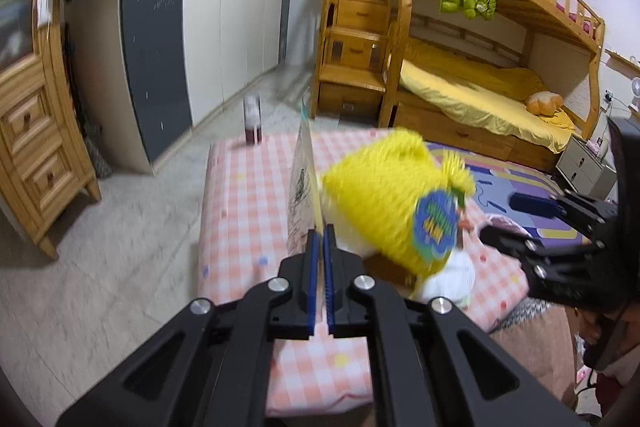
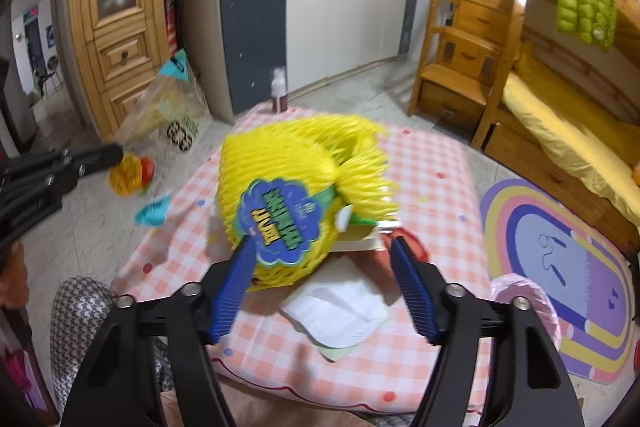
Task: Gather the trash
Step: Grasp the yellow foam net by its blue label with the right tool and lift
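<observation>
A yellow foam fruit net (image 2: 296,183) with a blue and green label lies blurred over the pink checked cushion (image 2: 432,163); it also shows in the left wrist view (image 1: 396,199). My right gripper (image 2: 320,255) is open, its blue pads on either side of the net's near end. White paper wrappers (image 2: 336,307) lie under the net. My left gripper (image 1: 320,239) is shut on the edge of a clear plastic bag (image 1: 304,187), which stands upright. In the right wrist view the bag (image 2: 160,115) hangs open at left with yellow and red trash (image 2: 130,173) inside.
A small bottle (image 1: 253,119) stands on the floor beyond the cushion. A pink bag (image 2: 524,299) lies at the cushion's right. A rainbow rug (image 2: 560,259), a wooden bunk bed (image 1: 480,75), a wardrobe (image 1: 224,7) and a wooden cabinet (image 1: 28,131) surround the spot.
</observation>
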`<state>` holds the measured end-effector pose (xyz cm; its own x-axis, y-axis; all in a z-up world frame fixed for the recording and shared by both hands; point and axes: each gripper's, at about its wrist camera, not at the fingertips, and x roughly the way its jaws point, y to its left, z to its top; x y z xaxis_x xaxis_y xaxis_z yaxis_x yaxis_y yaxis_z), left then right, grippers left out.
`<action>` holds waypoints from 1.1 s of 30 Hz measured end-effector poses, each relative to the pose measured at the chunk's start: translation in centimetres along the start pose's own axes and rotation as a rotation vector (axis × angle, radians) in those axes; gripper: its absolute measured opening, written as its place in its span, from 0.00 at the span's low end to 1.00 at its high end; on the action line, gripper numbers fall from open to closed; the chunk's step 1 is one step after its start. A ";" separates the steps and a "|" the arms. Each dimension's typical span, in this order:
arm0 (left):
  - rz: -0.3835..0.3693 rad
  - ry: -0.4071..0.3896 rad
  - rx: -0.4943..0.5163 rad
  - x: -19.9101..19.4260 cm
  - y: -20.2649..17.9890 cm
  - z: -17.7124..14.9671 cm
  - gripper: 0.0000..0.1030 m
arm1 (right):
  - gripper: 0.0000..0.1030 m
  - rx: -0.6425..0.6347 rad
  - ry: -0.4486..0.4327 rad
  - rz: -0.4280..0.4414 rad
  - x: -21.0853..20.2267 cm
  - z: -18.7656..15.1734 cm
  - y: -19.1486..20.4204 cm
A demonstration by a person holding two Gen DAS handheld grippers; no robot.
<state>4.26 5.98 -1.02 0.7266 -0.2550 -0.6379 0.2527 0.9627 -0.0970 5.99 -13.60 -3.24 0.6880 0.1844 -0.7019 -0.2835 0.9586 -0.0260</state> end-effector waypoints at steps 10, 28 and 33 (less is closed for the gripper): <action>-0.014 0.046 -0.059 1.3 1.9 -2.5 0.01 | 0.84 -0.012 0.060 -0.002 4.7 0.0 1.6; 0.029 -0.024 -0.026 -1.2 1.8 -0.8 0.01 | 0.13 -0.041 -0.082 -0.027 -0.7 2.1 -0.7; 0.039 -0.093 0.005 -3.1 1.3 1.7 0.01 | 0.13 -0.025 -0.155 -0.051 -3.7 3.3 -2.6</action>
<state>3.42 7.86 2.07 0.7920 -0.2250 -0.5676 0.2264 0.9716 -0.0693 6.35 -16.09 1.75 0.7960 0.1692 -0.5811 -0.2614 0.9621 -0.0778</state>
